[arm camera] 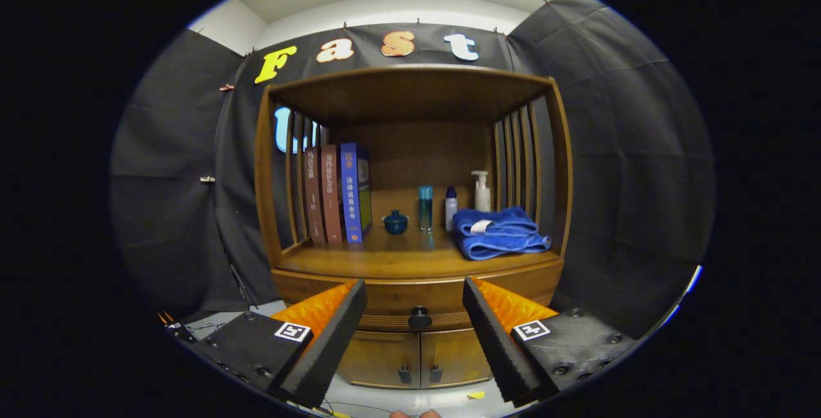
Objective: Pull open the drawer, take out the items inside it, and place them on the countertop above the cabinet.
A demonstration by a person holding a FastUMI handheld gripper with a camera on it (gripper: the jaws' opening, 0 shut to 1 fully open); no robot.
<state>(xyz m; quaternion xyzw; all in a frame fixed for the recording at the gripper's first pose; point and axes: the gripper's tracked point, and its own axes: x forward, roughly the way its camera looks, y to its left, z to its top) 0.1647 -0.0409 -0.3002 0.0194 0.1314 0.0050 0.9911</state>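
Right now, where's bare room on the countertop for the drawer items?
Best patch: the countertop's front strip, bare from books to towel. A smaller gap lies between the books and the lidded pot. The back right is crowded: teal bottle, small bottle, pump bottle. Open fingers flank the drawer knob.

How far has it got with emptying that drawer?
Nothing looks done: the drawer is shut. In hand: the hand-held gripper is open, its fingers either side of the round knob, apart from it. Left: pull the drawer, lift out whatever is inside, set it on the countertop.
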